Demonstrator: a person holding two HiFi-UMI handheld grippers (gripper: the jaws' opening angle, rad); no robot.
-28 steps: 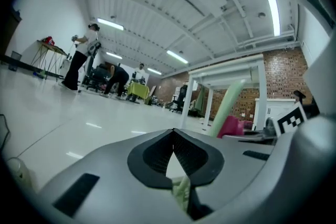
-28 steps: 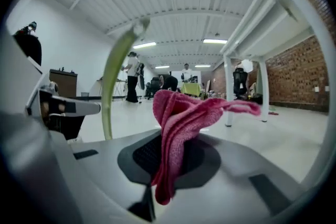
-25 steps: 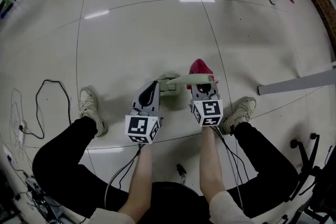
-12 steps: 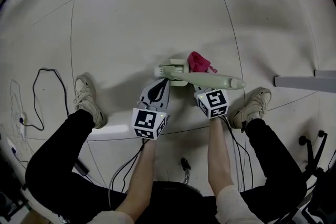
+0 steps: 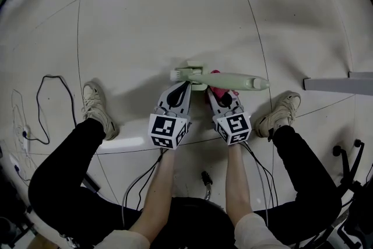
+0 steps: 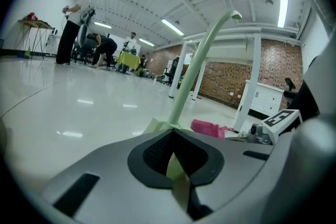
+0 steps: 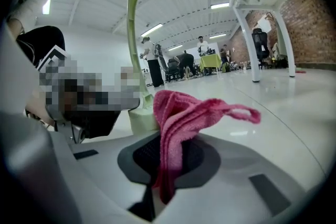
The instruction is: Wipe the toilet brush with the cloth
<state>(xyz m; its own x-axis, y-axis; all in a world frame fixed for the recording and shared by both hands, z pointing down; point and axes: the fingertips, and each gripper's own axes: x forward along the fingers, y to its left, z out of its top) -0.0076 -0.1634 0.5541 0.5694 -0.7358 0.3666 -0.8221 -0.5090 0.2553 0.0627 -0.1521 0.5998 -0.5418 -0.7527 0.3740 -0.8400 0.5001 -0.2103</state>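
Observation:
A pale green toilet brush [image 5: 224,80] lies crosswise just beyond both grippers, its head at the left and its handle end at the right. My left gripper [image 5: 179,90] is shut on a pale green part near the brush head; in the left gripper view the handle [image 6: 202,60] rises up and to the right from the shut jaws of that gripper [image 6: 175,136]. My right gripper [image 5: 220,97] is shut on a pink cloth [image 7: 176,115], which bunches up out of the jaws beside the brush handle [image 7: 134,34]. The cloth [image 5: 217,92] sits just under the handle.
The person's shoes [image 5: 96,109] [image 5: 281,116] stand on the pale tiled floor at either side of the grippers. A black cable [image 5: 42,103] loops at the left. A grey table bar [image 5: 338,84] and a chair base [image 5: 348,163] are at the right. People stand far off [image 6: 76,23].
Both grippers have sunk toward the floor. The brush has swung to lie crosswise in front of them, and the cloth now sits against the handle rather than beyond it.

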